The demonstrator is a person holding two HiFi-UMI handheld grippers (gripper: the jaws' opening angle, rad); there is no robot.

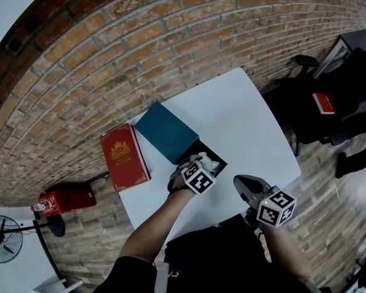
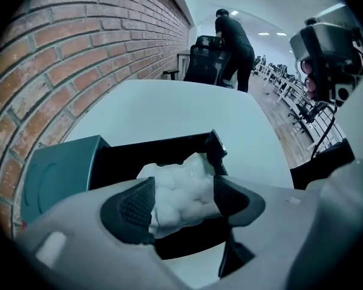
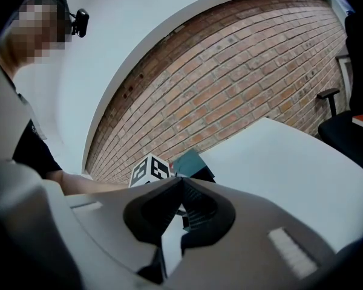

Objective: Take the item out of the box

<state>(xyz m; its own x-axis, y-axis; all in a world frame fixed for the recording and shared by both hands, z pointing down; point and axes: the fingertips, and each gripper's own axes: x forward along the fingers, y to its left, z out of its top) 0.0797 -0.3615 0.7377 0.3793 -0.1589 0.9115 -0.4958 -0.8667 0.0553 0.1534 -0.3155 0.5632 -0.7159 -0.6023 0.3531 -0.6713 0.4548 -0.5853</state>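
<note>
Left gripper (image 1: 196,163) over open black box (image 1: 203,145) on white table (image 1: 244,115)

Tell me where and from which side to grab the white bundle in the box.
Best grip the white bundle across its raised middle, from above: the black box walls shield its sides, and only its crumpled top shows. The open left gripper straddles it.

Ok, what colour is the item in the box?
The item is white, with a bubbly wrap look; the left gripper view shows it best.
</note>
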